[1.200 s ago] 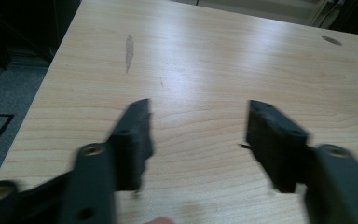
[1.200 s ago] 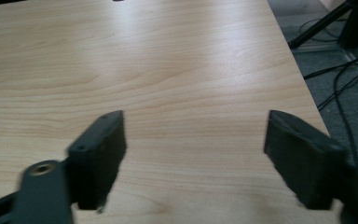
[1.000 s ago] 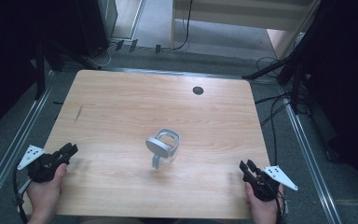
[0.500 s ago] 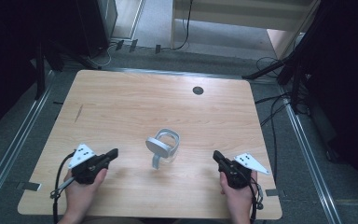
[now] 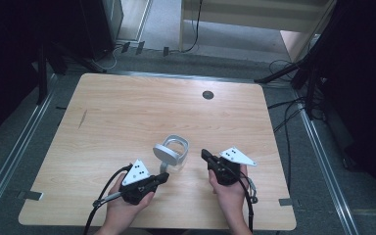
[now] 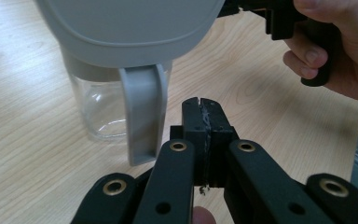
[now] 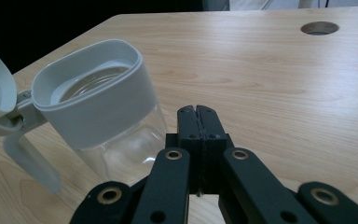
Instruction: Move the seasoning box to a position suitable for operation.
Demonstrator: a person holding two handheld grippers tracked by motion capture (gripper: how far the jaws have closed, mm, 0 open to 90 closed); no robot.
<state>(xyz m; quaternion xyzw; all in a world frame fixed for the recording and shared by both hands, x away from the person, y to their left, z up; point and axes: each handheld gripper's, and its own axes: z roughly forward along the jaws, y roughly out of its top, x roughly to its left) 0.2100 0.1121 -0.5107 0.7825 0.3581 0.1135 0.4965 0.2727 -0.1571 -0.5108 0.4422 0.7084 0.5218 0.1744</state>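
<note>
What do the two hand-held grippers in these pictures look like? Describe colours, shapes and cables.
Each hand-held gripper, left and right, is black, with two flat jaws on linked bars with brass-coloured rivets. Each carries a grey three-cornered plate with dark dots on top and trails a black cable. The forearms are bare.

High view: overhead, looks fwd/down at table [image 5: 127, 112]. Gripper views: close, low, opposite sides; all share jug [image 5: 171, 152].

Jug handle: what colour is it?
Light grey, like the jug's collar; the handle shows best in the left gripper view.
</note>
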